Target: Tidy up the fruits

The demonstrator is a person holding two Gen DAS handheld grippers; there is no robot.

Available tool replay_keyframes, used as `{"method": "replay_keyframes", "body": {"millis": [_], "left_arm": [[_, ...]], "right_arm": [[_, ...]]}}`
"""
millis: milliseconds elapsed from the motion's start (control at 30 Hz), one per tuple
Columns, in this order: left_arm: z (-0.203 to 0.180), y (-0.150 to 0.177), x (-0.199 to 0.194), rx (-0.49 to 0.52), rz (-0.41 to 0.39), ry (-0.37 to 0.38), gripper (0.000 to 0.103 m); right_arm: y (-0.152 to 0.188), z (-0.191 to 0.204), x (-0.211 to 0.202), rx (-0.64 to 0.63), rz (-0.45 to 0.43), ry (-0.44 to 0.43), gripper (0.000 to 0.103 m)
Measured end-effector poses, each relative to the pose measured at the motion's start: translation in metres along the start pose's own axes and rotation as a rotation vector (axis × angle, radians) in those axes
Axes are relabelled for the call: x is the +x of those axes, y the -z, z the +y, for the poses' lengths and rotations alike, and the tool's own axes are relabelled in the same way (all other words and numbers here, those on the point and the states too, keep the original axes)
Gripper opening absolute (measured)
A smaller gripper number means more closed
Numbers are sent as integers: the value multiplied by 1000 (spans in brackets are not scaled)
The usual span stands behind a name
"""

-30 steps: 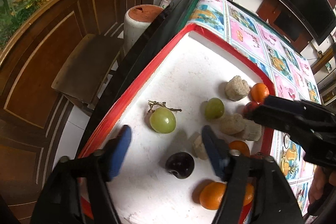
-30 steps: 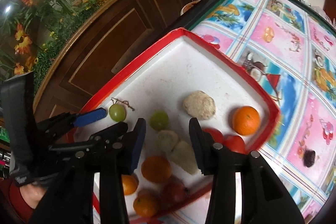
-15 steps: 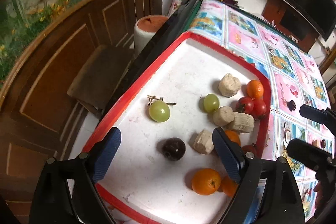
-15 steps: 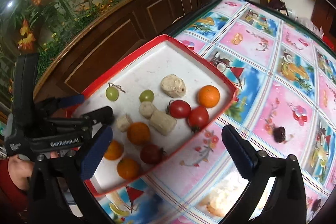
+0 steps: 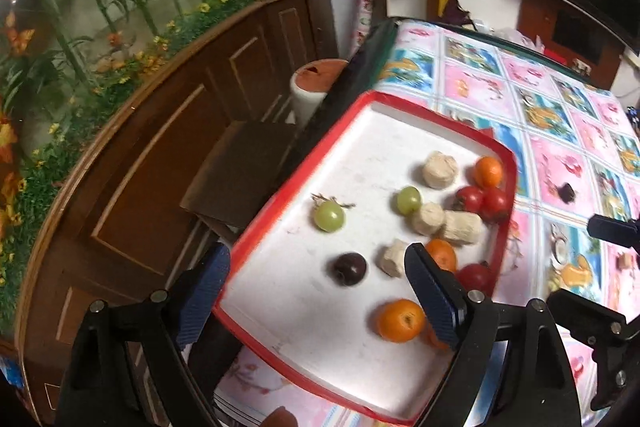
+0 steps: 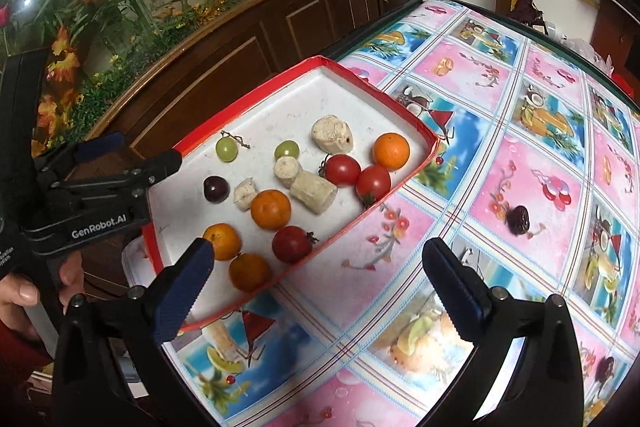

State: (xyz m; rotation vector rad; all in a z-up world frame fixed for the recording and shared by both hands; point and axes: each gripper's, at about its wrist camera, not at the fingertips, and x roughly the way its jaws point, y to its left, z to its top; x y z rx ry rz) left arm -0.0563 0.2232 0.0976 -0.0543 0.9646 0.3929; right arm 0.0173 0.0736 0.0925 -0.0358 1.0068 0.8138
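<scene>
A red-rimmed white tray [image 5: 400,103] [image 6: 352,83] holds two green grapes [image 5: 329,215] [image 6: 226,149], a dark plum [image 5: 349,268] [image 6: 216,188], several oranges [image 5: 400,319] [image 6: 270,209], red tomatoes [image 5: 482,201] [image 6: 342,169] and beige root pieces [image 5: 440,165] [image 6: 331,135]. My left gripper [image 5: 320,295] is open and empty above the tray's near corner. My right gripper [image 6: 324,287] is open and empty above the tablecloth beside the tray. A dark date [image 6: 519,219] [image 5: 566,191] lies on the cloth right of the tray.
The table [image 6: 540,115] has a pink and blue fruit-print cloth. A wooden cabinet with an aquarium [image 6: 224,27] runs along the left. A stool [image 5: 244,171] and a white cylinder with an orange top [image 5: 316,83] stand by the table's edge.
Both grippers have pulled back and up from the tray and opened wider. The right gripper, earlier low over the fruit, is now over the cloth beside the tray. The fruit has not moved.
</scene>
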Motion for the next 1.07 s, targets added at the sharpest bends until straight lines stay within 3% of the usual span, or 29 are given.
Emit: {"method": "replay_keyframes", "body": {"millis": [500,1067], "left_arm": [[-14,14,11,8,102,82,89],[-17,10,14,17,109,78,89]], "right_arm": [[8,2,-8,-8,2,21,103],[6,4,-9,-17,1,24,103]]}}
